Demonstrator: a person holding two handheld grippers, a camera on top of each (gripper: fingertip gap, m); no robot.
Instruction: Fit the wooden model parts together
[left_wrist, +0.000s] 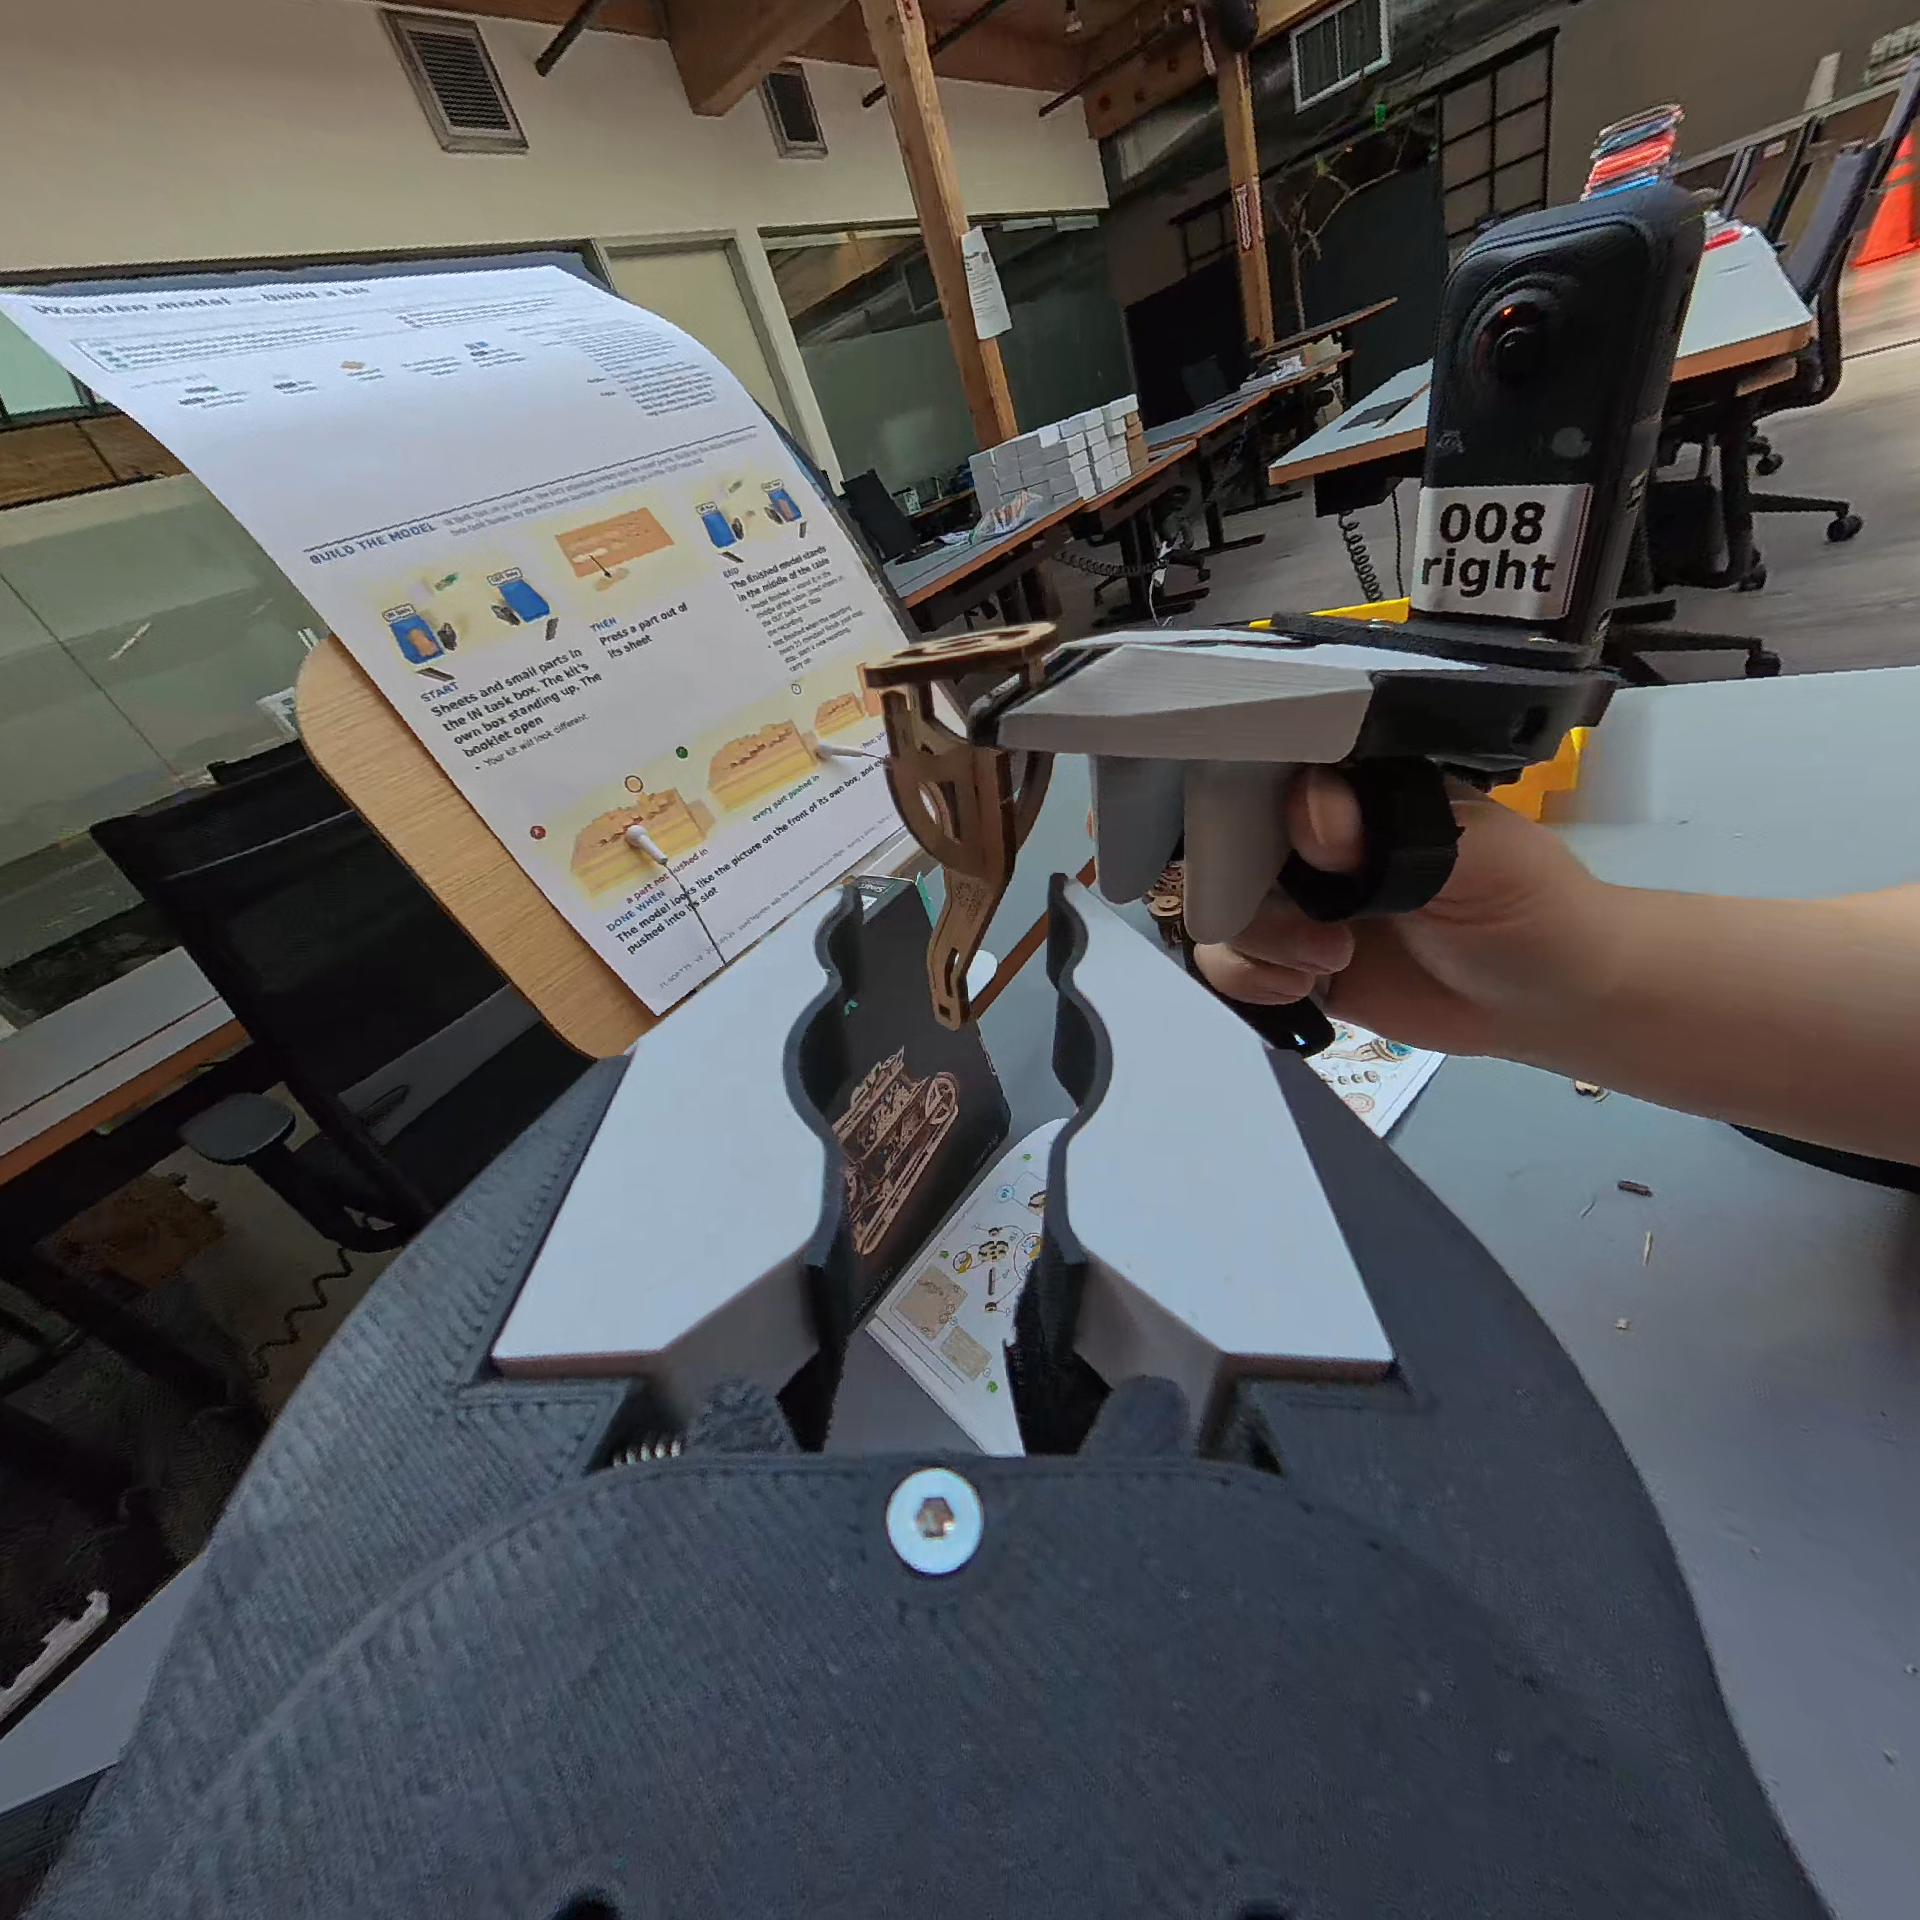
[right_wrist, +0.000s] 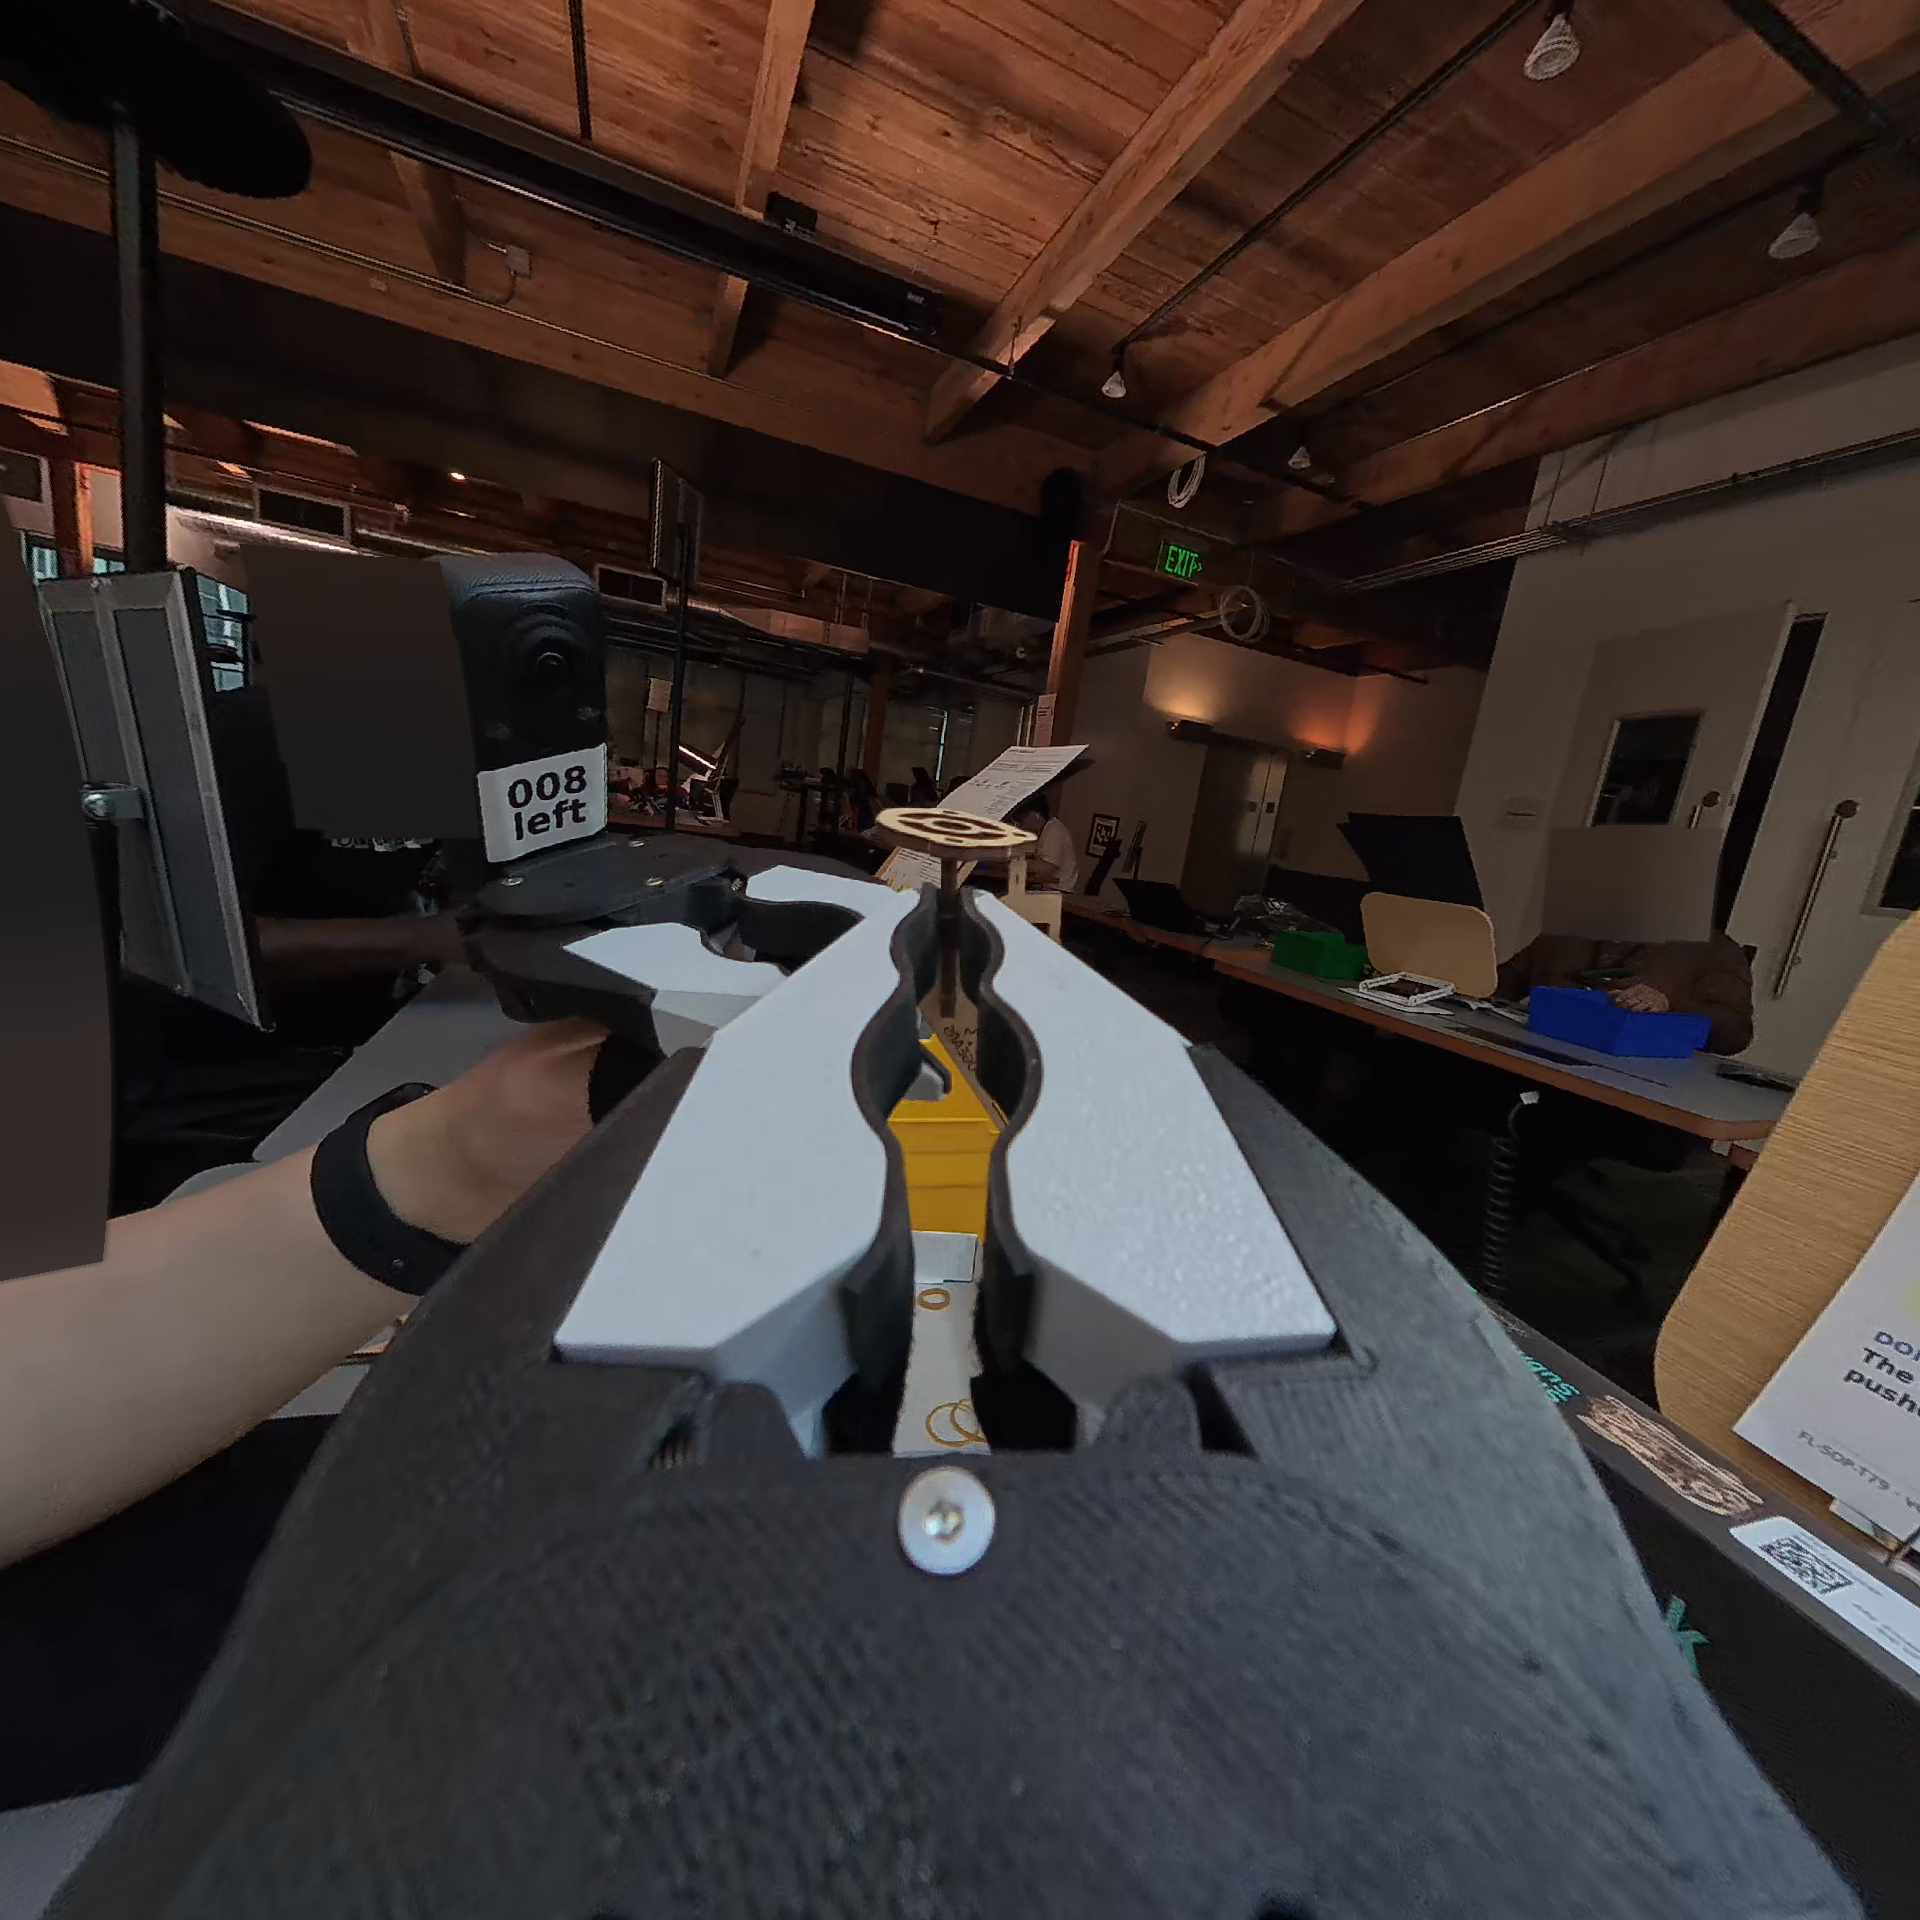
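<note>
Two grippers are up off the grey table (left_wrist: 1714, 1351). Pinched at the right gripper (right_wrist: 948, 935)'s fingertips is the wooden model part (left_wrist: 961, 800), a flat round disc on top with a curved bracket hanging below the fingers. Just beneath that part, the left gripper (left_wrist: 956, 925) hovers with fingers spread, holding nothing, over a black kit box (left_wrist: 914, 1132) and an open booklet (left_wrist: 971, 1288).

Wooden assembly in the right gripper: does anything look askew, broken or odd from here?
Nothing stands out. The right gripper is shut on the wooden assembly, which hangs intact with its round slotted disc level on top. The left gripper is open and empty below it. Only small wood crumbs dot the grey table.
</note>
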